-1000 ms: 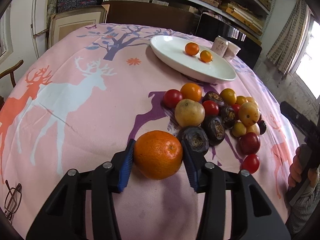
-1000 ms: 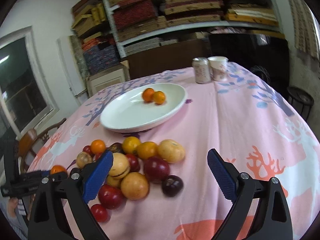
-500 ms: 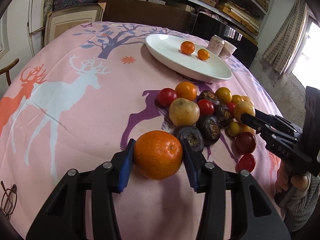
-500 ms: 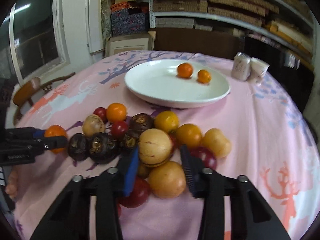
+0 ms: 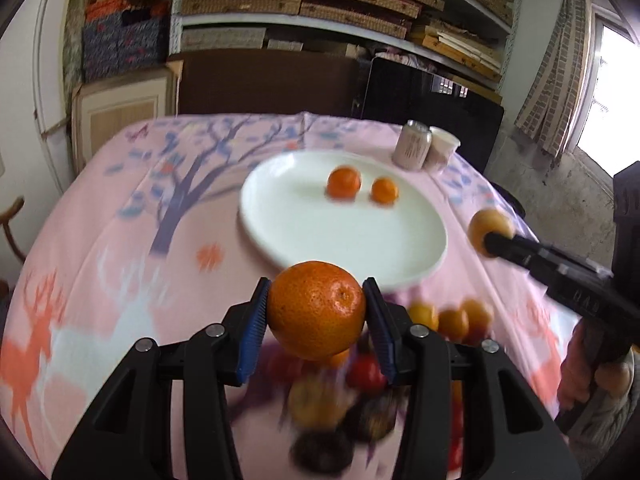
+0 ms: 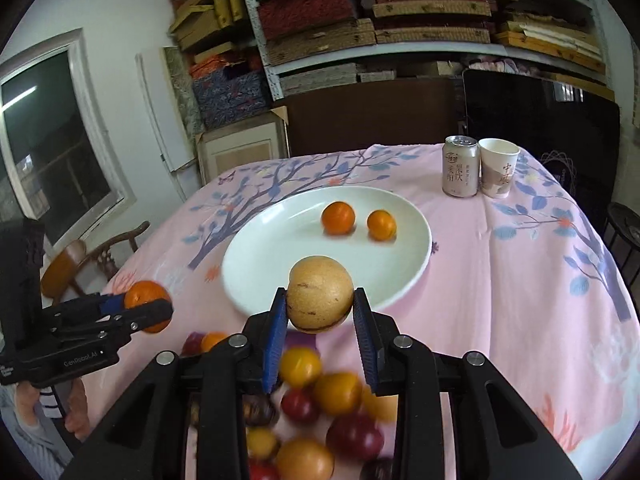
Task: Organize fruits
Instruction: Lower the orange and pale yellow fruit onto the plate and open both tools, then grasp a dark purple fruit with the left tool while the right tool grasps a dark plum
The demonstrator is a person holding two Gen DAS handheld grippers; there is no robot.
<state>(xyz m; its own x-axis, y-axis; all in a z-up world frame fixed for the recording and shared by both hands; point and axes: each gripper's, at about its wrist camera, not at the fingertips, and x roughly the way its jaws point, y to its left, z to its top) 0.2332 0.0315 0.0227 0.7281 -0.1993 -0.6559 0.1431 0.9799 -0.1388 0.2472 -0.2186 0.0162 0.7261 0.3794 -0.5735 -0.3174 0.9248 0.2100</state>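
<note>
Both tongs are loaded right now. Left tongs (image 5: 316, 322) are clamped on an orange (image 5: 316, 310), right tongs (image 6: 320, 314) are clamped on a tan, russet-skinned fruit (image 6: 320, 294). Both are lifted off the cloth and sit at the near edge of the plate (image 6: 256, 248), so I'd call this the carry step, about to turn into the drop-off.

Next move, I'd guess: bring each fruit over the plate's bare near half, go low, then let go gently, because round fruit will roll. Two small oranges (image 6: 338, 218) already sit on the plate's far side, so aim short of them.

The rest of the fruit pile (image 6: 316, 408) is on the desk just in front of the plate, blurry here. Behind the plate to the right: a can (image 6: 460, 166) touching a paper cup (image 6: 498, 168). The desk has a pink cloth (image 6: 520, 264) with deer and trees. Behind it, shelves (image 6: 400, 24) crammed with stacked boxes.
</note>
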